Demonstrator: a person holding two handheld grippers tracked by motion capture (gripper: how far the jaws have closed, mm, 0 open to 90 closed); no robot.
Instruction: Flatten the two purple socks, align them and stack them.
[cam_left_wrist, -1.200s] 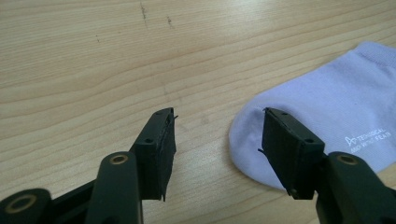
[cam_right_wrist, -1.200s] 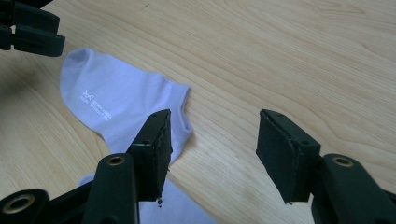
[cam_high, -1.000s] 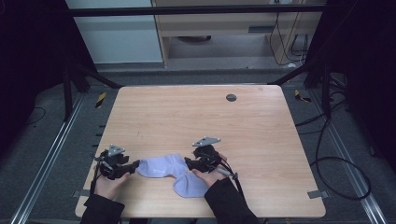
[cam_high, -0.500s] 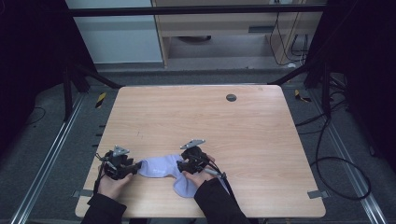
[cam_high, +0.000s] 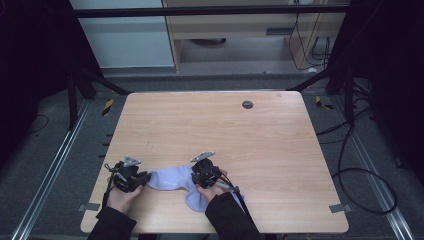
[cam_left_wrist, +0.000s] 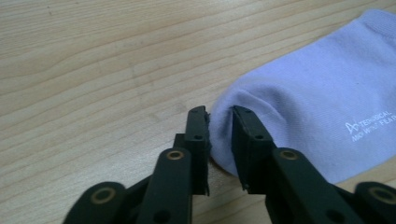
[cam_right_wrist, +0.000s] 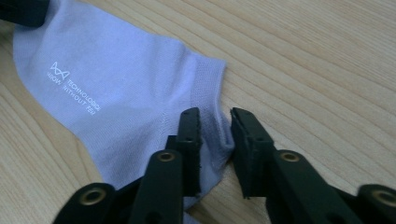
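Gripping step. Left gripper (cam_left_wrist: 219, 114) jaws just closing, pinching sock (cam_left_wrist: 317, 88) toe fold between; right gripper (cam_right_wrist: 214, 116) likewise clamping cuff edge. Next, probably: lift together, keeping fabric taut.

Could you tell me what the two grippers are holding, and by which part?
The sock: left gripper has just closed on its toe, right gripper on its cuff edge.

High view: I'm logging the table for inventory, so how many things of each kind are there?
Lavender sock: 1 certain; the lobe by the right gripper may be another.
Grippers: 2, left gripper and right gripper, jaws just closing with sock between.
Round dark table insert: 1.
Total: 4.
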